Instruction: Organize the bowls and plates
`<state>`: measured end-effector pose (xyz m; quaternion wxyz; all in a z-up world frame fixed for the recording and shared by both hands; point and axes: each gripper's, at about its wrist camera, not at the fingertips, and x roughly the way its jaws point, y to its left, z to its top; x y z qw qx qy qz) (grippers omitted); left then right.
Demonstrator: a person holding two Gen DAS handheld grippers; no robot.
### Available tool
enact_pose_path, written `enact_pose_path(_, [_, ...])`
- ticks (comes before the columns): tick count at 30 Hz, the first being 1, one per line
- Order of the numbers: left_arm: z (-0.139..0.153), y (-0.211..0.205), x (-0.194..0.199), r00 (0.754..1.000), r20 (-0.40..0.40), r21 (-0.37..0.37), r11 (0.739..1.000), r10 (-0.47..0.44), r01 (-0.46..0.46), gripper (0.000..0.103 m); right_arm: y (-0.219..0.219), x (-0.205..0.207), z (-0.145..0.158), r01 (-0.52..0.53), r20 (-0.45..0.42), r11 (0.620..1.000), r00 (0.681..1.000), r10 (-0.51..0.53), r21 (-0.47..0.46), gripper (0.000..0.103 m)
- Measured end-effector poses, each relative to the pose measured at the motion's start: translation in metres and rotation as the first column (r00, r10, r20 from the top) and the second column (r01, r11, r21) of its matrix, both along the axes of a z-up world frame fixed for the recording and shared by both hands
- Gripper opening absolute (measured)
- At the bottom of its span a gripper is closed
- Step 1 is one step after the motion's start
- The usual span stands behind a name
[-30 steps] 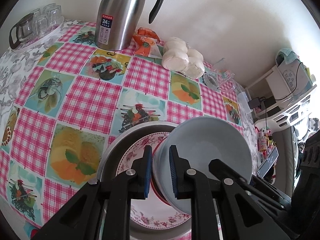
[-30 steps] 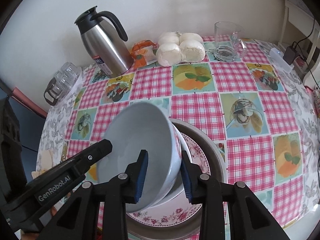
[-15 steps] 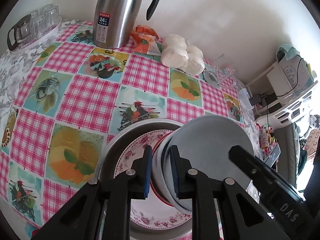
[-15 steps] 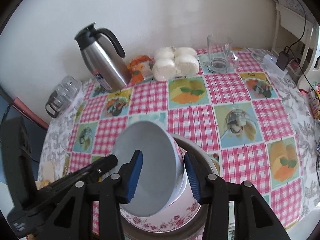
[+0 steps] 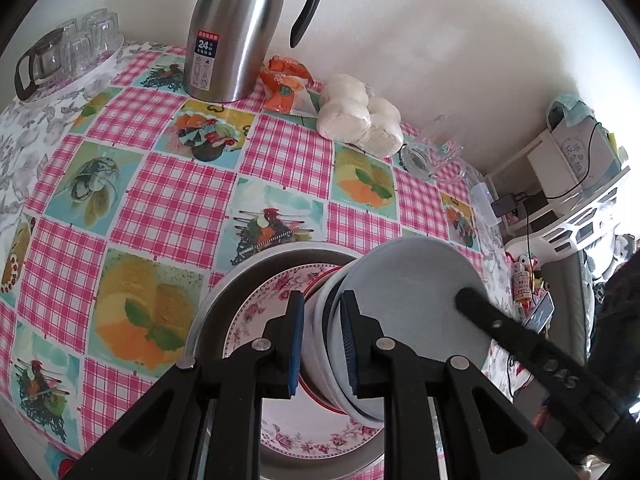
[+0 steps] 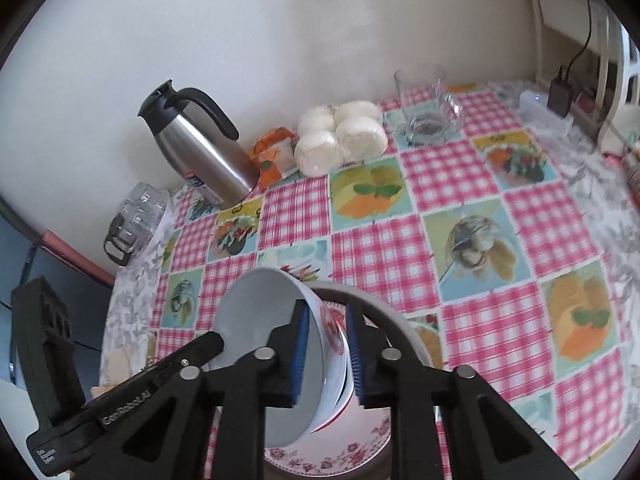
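Bowl (image 5: pixel 416 304) rim btwn both grippers' jaws; tipped over floral plate (image 5: pixel 320 440).

On the steel flask (image 5: pixel 236 36), a dark blue label (image 5: pixel 207 45) reading "24", with small characters above and beside it too fine to read. On the black arm of the left tongs (image 6: pixel 326 356), white lettering "GenRobot.AI" (image 6: pixel 126 407), seen from the right wrist. On the black arm of the right tongs (image 5: pixel 322 344), pale letters "DAS" (image 5: pixel 560 379), seen from the left wrist. On the pale appliance (image 5: pixel 576 152) beside the bench (image 5: pixel 180 204), a round blue mark, unreadable.
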<state>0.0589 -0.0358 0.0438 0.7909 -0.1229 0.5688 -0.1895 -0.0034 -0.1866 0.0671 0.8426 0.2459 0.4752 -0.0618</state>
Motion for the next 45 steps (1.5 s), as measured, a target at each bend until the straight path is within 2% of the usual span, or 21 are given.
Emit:
enact_pose_path(5, [0.005, 0.003, -0.001, 1.0, 0.015, -0.013, 1.0, 0.012, -0.011, 0.019, 0.003, 0.003, -0.011, -0.015, -0.035, 1.0, 0.999, 0.015, -0.003, 0.011])
enact_pose_path(13, [0.011, 0.008, -0.001, 0.999, 0.033, -0.012, 0.999, 0.03, -0.03, 0.019, 0.011, 0.002, -0.012, -0.048, -0.07, 0.998, 0.997, 0.045, -0.04, 0.011])
enact_pose_path(18, [0.014, 0.009, -0.004, 0.998, 0.053, 0.007, 0.999, 0.038, -0.038, 0.019, 0.016, 0.002, -0.009, -0.057, -0.074, 0.996, 0.996, 0.052, -0.075, 0.014])
enact_pose_path(20, [0.015, 0.01, -0.005, 0.997, 0.067, 0.031, 0.998, 0.049, -0.051, 0.023, 0.018, 0.001, -0.007, -0.058, -0.075, 0.994, 0.996, 0.052, -0.09, 0.015])
enact_pose_path(21, [0.016, 0.011, -0.005, 0.996, 0.075, 0.051, 0.997, 0.058, -0.062, 0.025, 0.018, 0.0, -0.006, -0.055, -0.074, 0.994, 0.996, 0.048, -0.095, 0.025])
enact_pose_path(22, [0.016, 0.013, -0.006, 0.995, 0.081, 0.064, 0.995, 0.067, -0.072, 0.032, 0.017, 0.0, -0.005, -0.049, -0.073, 0.993, 0.996, 0.042, -0.103, 0.041])
enact_pose_path(24, [0.017, 0.016, -0.006, 0.993, 0.087, 0.081, 0.993, 0.082, -0.089, 0.043, 0.017, -0.002, -0.003, -0.039, -0.07, 0.991, 0.997, 0.03, -0.128, 0.055])
enact_pose_path(26, [0.017, 0.018, -0.006, 0.991, 0.097, 0.1, 0.99, 0.092, -0.102, 0.054, 0.017, -0.002, -0.001, -0.036, -0.065, 0.989, 0.998, 0.027, -0.146, 0.055])
enact_pose_path(29, [0.016, 0.02, -0.006, 0.989, 0.103, 0.142, 0.983, 0.107, -0.121, 0.068, 0.018, -0.002, 0.0, -0.039, -0.063, 0.988, 0.998, 0.03, -0.148, 0.064])
enact_pose_path(34, [0.013, 0.024, -0.006, 0.983, 0.13, 0.215, 0.965, 0.127, -0.153, 0.083, 0.019, -0.002, -0.004, -0.05, -0.07, 0.985, 0.997, 0.039, -0.167, 0.084])
enact_pose_path(36, [0.014, 0.026, -0.008, 0.979, 0.154, 0.243, 0.955, 0.136, -0.17, 0.086, 0.018, -0.003, -0.006, -0.048, -0.068, 0.984, 0.997, 0.036, -0.173, 0.088])
enact_pose_path(38, [0.014, 0.027, -0.011, 0.974, 0.177, 0.263, 0.948, 0.138, -0.182, 0.092, 0.017, -0.006, -0.006, -0.045, -0.063, 0.981, 0.997, 0.034, -0.186, 0.096])
enact_pose_path(39, [0.014, 0.028, -0.014, 0.972, 0.189, 0.272, 0.944, 0.139, -0.188, 0.095, 0.017, -0.008, -0.006, -0.044, -0.059, 0.98, 0.998, 0.033, -0.194, 0.103])
enact_pose_path(40, [0.014, 0.028, -0.016, 0.97, 0.199, 0.277, 0.942, 0.139, -0.192, 0.099, 0.017, -0.01, -0.006, -0.044, -0.052, 0.978, 0.998, 0.034, -0.203, 0.103])
enact_pose_path(45, [0.012, 0.028, -0.026, 0.97, 0.207, 0.282, 0.942, 0.125, -0.181, 0.1, 0.017, -0.023, -0.004, -0.045, -0.02, 0.977, 0.999, 0.042, -0.208, 0.103])
